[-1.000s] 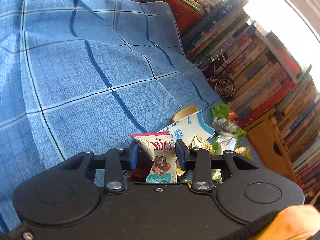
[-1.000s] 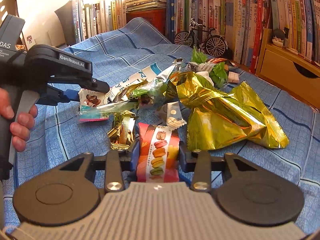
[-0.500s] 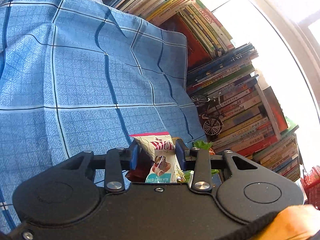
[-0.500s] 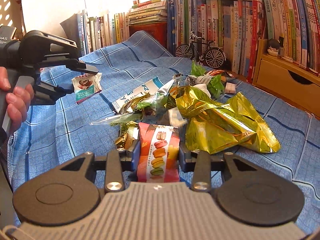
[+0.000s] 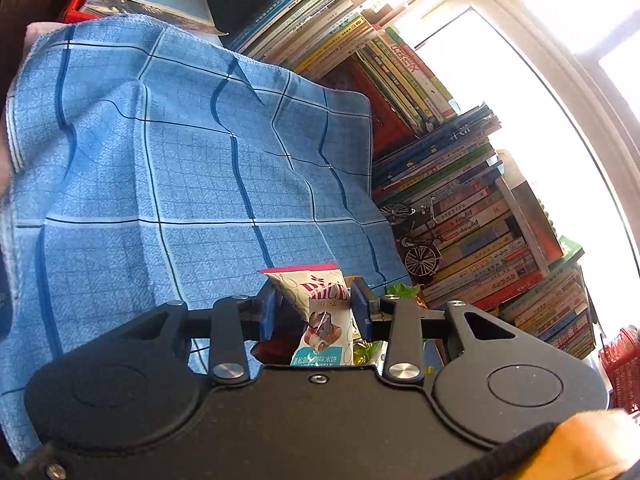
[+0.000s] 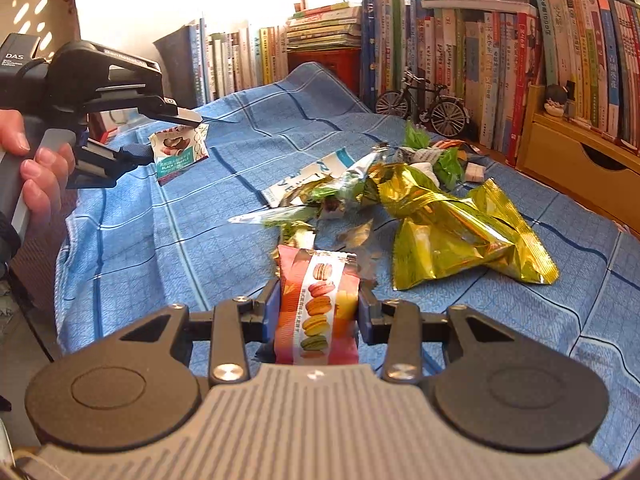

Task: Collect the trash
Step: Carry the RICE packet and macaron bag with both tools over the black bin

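My left gripper (image 5: 314, 306) is shut on a white rice-cracker wrapper (image 5: 322, 312) with a pink top edge, held in the air above the blue checked cloth (image 5: 160, 184). From the right wrist view that same left gripper (image 6: 160, 136) hangs at the far left with its wrapper (image 6: 178, 150). My right gripper (image 6: 318, 306) is shut on a red macaron wrapper (image 6: 316, 308), lifted just over the cloth (image 6: 160, 248). Beyond it lies a heap of trash: a crumpled gold bag (image 6: 452, 228), a white-and-blue wrapper (image 6: 308, 174) and green scraps (image 6: 436, 160).
Rows of books (image 6: 500, 60) line the back and right. A small model bicycle (image 6: 420, 100) stands by them, and a wooden drawer unit (image 6: 580, 168) sits at the right. A hand (image 6: 36, 176) grips the left tool. A red basket (image 5: 622, 364) shows at the right edge.
The left gripper has lifted its rice-cracker wrapper up and away to the left of the heap. The right gripper has risen slightly with the macaron wrapper.
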{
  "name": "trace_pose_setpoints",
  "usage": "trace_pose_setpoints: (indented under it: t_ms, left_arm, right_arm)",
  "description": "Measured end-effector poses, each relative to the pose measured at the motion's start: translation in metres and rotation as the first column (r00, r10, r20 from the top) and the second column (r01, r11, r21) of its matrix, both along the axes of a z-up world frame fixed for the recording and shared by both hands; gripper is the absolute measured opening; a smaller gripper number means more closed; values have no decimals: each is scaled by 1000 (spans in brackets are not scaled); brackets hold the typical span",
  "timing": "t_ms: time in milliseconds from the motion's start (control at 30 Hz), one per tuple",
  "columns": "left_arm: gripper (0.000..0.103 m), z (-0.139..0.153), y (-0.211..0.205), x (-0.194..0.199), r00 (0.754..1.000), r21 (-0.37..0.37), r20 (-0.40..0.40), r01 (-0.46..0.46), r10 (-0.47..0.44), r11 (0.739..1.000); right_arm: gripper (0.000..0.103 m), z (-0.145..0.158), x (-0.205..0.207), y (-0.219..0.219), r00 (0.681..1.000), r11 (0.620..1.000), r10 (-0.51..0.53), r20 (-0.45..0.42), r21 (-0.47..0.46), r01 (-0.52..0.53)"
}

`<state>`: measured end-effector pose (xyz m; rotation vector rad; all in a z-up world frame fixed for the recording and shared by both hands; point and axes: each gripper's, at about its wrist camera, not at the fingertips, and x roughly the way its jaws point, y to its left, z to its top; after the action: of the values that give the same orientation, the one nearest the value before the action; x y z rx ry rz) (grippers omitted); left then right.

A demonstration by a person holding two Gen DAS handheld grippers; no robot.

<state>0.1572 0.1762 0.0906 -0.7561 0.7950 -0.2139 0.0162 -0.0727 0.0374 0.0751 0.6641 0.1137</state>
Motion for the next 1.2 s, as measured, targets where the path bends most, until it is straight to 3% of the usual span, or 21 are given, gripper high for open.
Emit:
trace_pose_setpoints:
  t_ms: [400,633,1000,1200]
  left_arm:
    - [35,19,93,-44,996,67,38,-78,75,995]
    - [35,13,164,-67,984,67,29,-179,177,982]
    - [35,-24,252,-110,957,126,-58,-275,283,953]
    - [35,-40,270,-126,955,224,-96,-254,280,941]
  right_arm:
    - [44,19,3,67,988,989,145,50,-18,-145]
    - [45,23,12,124,965,967,254,62,-20,-253]
    - [45,19,23,227,884,885,465,39,-24,-464]
    - [45,10,23,266,844,843,537,8,-38,-536]
